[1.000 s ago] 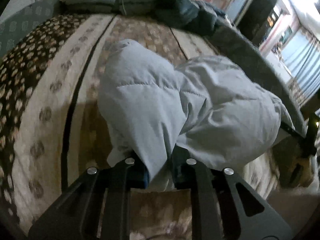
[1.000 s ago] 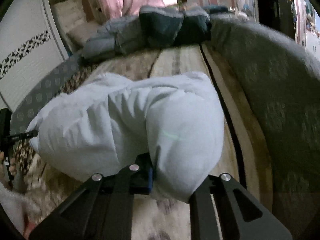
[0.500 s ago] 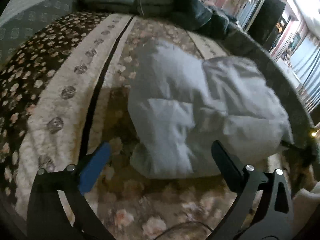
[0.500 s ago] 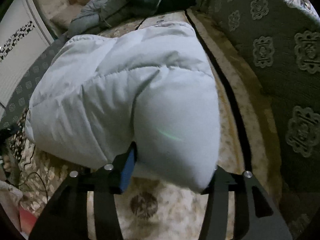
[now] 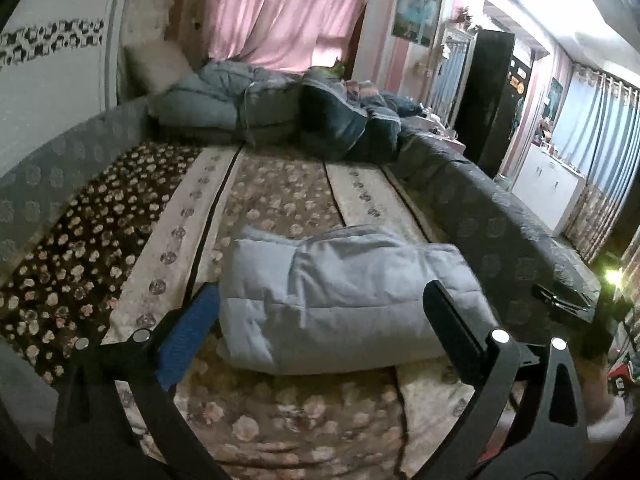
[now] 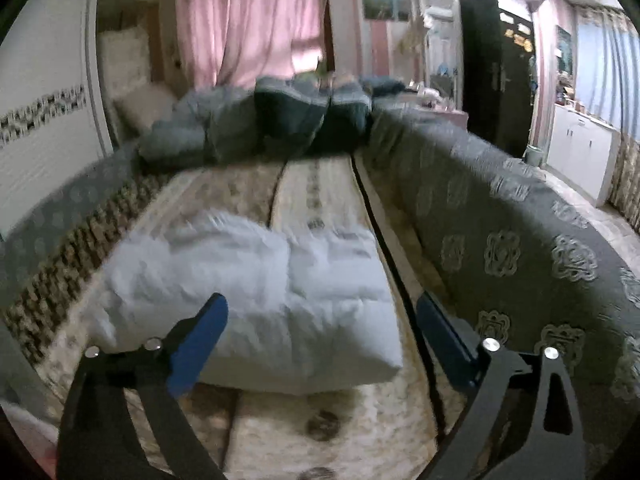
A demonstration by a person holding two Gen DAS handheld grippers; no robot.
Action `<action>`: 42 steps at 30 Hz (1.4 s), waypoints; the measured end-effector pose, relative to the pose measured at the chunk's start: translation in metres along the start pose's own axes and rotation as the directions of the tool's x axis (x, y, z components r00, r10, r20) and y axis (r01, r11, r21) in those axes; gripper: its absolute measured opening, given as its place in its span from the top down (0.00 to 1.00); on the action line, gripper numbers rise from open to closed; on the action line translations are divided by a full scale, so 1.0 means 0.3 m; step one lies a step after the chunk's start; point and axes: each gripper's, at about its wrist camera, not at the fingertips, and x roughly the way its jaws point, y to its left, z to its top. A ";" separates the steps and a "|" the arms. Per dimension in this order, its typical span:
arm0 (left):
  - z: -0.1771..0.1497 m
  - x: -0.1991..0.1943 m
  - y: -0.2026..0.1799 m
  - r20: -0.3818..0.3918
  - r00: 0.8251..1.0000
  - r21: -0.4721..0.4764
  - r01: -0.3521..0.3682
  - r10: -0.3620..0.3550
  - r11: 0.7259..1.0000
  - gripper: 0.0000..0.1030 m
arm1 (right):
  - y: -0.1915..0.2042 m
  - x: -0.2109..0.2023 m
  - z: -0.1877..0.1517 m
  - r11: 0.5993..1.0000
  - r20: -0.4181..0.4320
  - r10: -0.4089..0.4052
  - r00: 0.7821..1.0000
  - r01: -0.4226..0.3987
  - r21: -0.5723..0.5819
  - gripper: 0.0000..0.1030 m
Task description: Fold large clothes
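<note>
Jacket (image 5: 344,300) lies folded ahead of both grippers, long axis crosswise. Your left gripper (image 5: 320,320) and right gripper (image 6: 320,328): spread wide, holding nothing, equally near.

Pale grey-blue quilted puffer jacket (image 5: 340,300), folded into a thick, roughly rectangular bundle, lying flat on the floral bedspread. Left wrist view: centre, slightly below middle. Right wrist view: jacket (image 6: 260,296) lower-centre left, motion-blurred, puffy stitched panels on top, near edge rounded, a crease down the middle.
</note>
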 end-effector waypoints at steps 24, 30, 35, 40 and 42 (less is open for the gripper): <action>-0.138 0.047 -0.117 0.019 0.930 0.079 -0.367 0.367 0.927 0.03 | 0.352 -0.195 -0.020 0.992 0.039 -0.116 0.992 0.118 -0.039 0.02; -0.134 0.045 -0.127 0.020 0.937 0.095 -0.349 0.349 0.932 0.03 | 0.401 -0.177 -0.022 0.992 0.035 -0.101 0.994 0.104 -0.071 0.02; -0.139 0.054 -0.133 0.016 0.944 0.118 -0.329 0.329 0.937 0.03 | 0.414 -0.162 -0.023 0.990 0.026 -0.115 0.993 0.117 -0.078 0.02; -0.137 0.044 -0.133 0.028 0.949 0.118 -0.316 0.315 0.941 0.03 | 0.424 -0.156 -0.025 0.991 0.025 -0.107 0.994 0.109 -0.082 0.02; -0.139 0.041 -0.135 0.036 0.946 0.117 -0.323 0.322 0.939 0.03 | 0.431 -0.157 -0.027 0.990 0.028 -0.110 0.994 0.112 -0.084 0.02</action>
